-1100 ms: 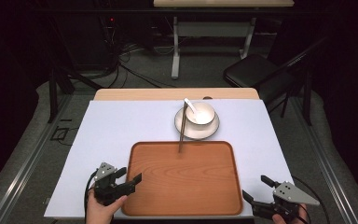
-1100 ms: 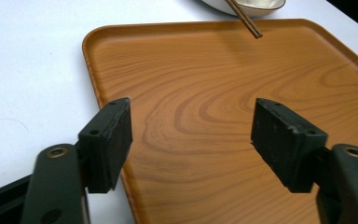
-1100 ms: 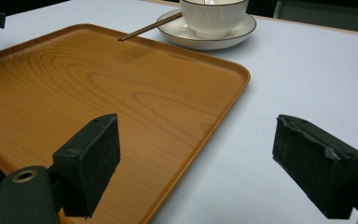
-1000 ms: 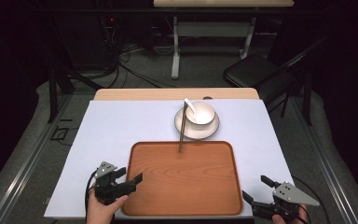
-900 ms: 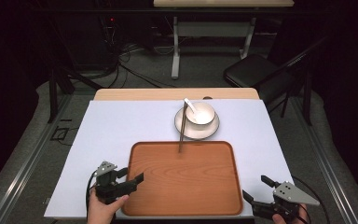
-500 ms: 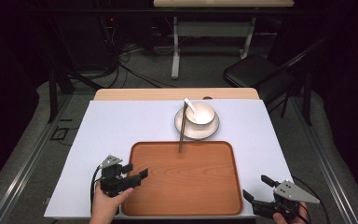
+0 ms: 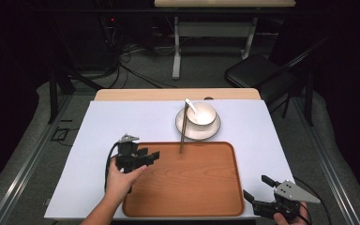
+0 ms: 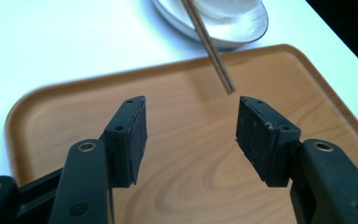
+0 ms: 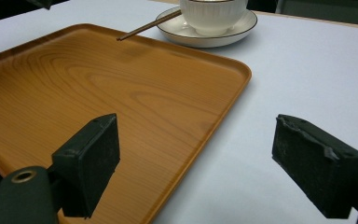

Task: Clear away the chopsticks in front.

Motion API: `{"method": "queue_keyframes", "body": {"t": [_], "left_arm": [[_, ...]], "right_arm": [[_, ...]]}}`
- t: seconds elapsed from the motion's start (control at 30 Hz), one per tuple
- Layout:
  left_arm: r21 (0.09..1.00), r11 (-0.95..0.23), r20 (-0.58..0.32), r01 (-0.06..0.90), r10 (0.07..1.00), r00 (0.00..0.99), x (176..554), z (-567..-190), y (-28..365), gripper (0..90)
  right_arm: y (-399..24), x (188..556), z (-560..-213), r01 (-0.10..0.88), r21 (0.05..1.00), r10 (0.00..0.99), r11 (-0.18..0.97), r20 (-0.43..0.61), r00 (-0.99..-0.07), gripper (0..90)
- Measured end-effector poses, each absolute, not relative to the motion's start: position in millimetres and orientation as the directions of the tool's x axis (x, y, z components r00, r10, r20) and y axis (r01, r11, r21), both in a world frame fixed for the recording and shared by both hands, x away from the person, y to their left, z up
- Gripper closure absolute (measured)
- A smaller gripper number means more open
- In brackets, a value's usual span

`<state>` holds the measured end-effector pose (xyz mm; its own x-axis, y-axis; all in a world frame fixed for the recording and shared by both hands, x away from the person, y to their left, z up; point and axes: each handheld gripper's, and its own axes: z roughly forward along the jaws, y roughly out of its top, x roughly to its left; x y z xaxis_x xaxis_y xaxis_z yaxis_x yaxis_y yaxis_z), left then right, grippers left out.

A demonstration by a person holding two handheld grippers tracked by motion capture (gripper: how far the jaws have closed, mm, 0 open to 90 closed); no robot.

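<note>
Tray of orange-brown wood grain, rectangular with rounded corners (image 7: 192, 187), lying bare on the white table cover (image 7: 122, 122), nothing resting inside except the free tip of the dark slim chopsticks (image 7: 183, 133) overhanging its far rim at about twelve o'clock. White round saucer with a thin dark rim line (image 7: 187, 131) sitting just beyond that rim, carrying a white ceramic cup (image 7: 202, 114) with a white spoon (image 7: 191, 105) leaning out toward ten o'clock. Chopsticks propped on the saucer edge, slanting down toward six o'clock.

Left gripper (image 7: 153, 154) hovering over the tray's nine o'clock edge, jaws apart with nothing between them, having just been narrowing; chopstick tip showing beyond the gap in the left gripper view. Right gripper (image 7: 258, 190) staying low at the tray's five o'clock corner, jaws spread wide, holding nothing.

Cup contents hard to make out. Right hand cut off at the bottom edge.
</note>
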<state>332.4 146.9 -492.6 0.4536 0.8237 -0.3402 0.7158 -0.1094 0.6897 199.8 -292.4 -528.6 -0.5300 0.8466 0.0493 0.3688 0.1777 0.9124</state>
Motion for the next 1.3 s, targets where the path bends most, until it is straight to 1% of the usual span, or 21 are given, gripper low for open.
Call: {"method": "queue_keyframes", "body": {"t": [0.1,0.2,0.27,0.33,0.43,0.47,0.57,0.63,0.87,0.93,1.03,1.07,1.13,1.17,1.2,1.3], "left_arm": [[0.707,-0.109,-0.331,0.699,0.822,0.463,348.4,-483.7,136.5,42.8],[0.681,-0.125,-0.330,0.722,0.827,0.455,359.8,-477.7,129.0,42.4],[0.680,-0.126,-0.332,0.723,0.825,0.457,364.6,-475.6,125.7,42.6],[0.678,-0.147,-0.335,0.720,0.810,0.481,376.5,-472.2,116.7,43.0],[0.663,-0.164,-0.331,0.730,0.811,0.483,386.9,-471.0,108.1,43.7],[0.642,-0.170,-0.337,0.748,0.814,0.474,392.4,-470.9,104.7,43.7],[0.636,-0.166,-0.338,0.754,0.818,0.465,400.0,-471.7,100.7,43.9],[0.600,-0.142,-0.362,0.787,0.829,0.426,412.0,-473.0,97.1,44.2],[0.577,-0.118,-0.377,0.809,0.839,0.391,430.3,-475.4,91.1,45.8],[0.560,-0.121,-0.381,0.819,0.841,0.385,436.5,-475.9,87.1,48.6],[0.548,-0.120,-0.383,0.827,0.843,0.377,440.5,-477.5,84.5,50.2],[0.531,-0.121,-0.389,0.839,0.844,0.368,443.3,-480.0,82.4,54.2],[0.524,-0.132,-0.386,0.841,0.844,0.373,445.3,-483.3,80.3,55.4],[0.523,-0.136,-0.382,0.841,0.845,0.374,446.0,-485.0,78.9,59.3],[0.518,-0.150,-0.374,0.842,0.845,0.381,446.9,-486.6,77.7,61.0],[0.501,-0.168,-0.372,0.849,0.844,0.386,449.0,-492.1,73.6,63.5]], "right_arm": [[-292.5,200.2,-528.7,0.373,0.911,0.847,0.176,0.053,-0.529,14.7],[-293.1,200.2,-528.8,0.374,0.912,0.849,0.170,0.057,-0.525,14.7],[-293.1,200.5,-528.9,0.375,0.911,0.848,0.169,0.060,-0.527,14.7],[-292.9,201.0,-529.0,0.373,0.912,0.847,0.172,0.056,-0.528,14.7],[-292.4,201.9,-529.0,0.379,0.910,0.847,0.168,0.063,-0.528,14.7],[-292.4,202.1,-529.0,0.380,0.910,0.846,0.168,0.064,-0.529,14.7],[-292.4,202.6,-529.1,0.381,0.909,0.845,0.169,0.065,-0.530,14.7],[-292.7,202.9,-528.9,0.385,0.908,0.847,0.168,0.067,-0.528,14.7],[-293.4,203.0,-529.1,0.383,0.908,0.846,0.168,0.067,-0.529,14.7],[-293.5,202.9,-529.1,0.383,0.908,0.846,0.168,0.067,-0.529,14.7],[-293.5,202.9,-529.2,0.383,0.909,0.846,0.166,0.069,-0.529,14.7],[-293.7,202.9,-529.2,0.385,0.908,0.846,0.166,0.069,-0.529,14.7],[-293.7,203.1,-529.3,0.384,0.908,0.846,0.165,0.070,-0.529,14.7],[-293.9,203.2,-529.3,0.387,0.907,0.846,0.165,0.072,-0.528,14.7],[-294.1,203.2,-529.3,0.387,0.907,0.846,0.165,0.072,-0.528,14.7],[-294.4,203.3,-529.3,0.388,0.907,0.846,0.164,0.074,-0.529,14.7]]}}
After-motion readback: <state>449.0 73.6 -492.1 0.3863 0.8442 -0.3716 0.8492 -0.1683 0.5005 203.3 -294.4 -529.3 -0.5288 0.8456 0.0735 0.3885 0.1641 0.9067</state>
